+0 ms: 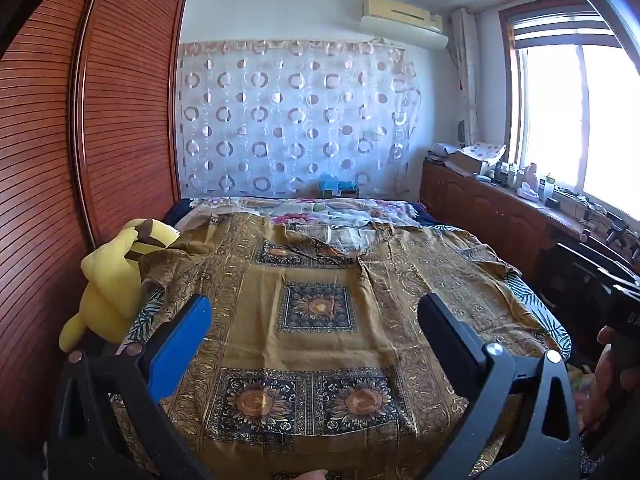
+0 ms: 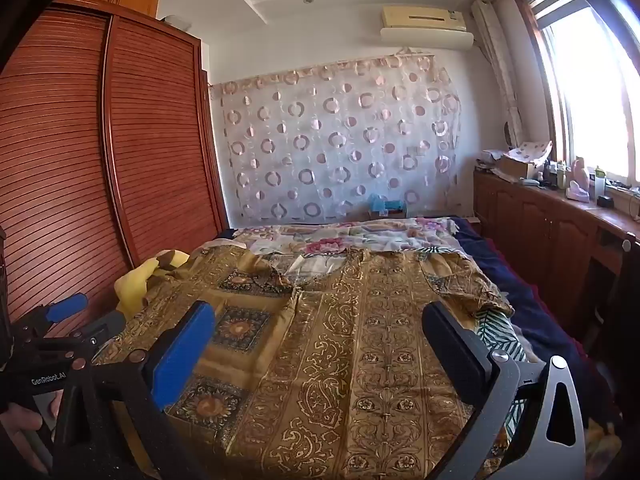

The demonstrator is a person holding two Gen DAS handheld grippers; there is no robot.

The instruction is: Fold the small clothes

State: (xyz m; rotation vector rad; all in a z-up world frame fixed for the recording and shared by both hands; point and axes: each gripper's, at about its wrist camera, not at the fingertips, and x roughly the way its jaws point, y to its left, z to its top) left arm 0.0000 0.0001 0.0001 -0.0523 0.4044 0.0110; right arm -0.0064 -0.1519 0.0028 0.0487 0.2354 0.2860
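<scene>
A golden-brown patterned shirt [image 1: 320, 264] with dark sunflower squares lies spread flat on the bed, collar toward the far wall, sleeves out to both sides. The same shirt [image 2: 380, 320] fills the right wrist view. My left gripper [image 1: 316, 312] hovers open over the shirt's lower left half, nothing between its blue and black fingers. My right gripper [image 2: 320, 316] hovers open over the shirt's right front panel, also holding nothing. In the right wrist view the left gripper [image 2: 60, 316] shows at the left edge with a hand under it.
A yellow plush toy [image 1: 112, 280] sits at the bed's left edge against the brown slatted wardrobe [image 1: 60, 160]. A floral quilt [image 1: 320, 208] lies beyond the shirt. A wooden cabinet [image 1: 500, 208] with bottles and boxes runs under the window at right.
</scene>
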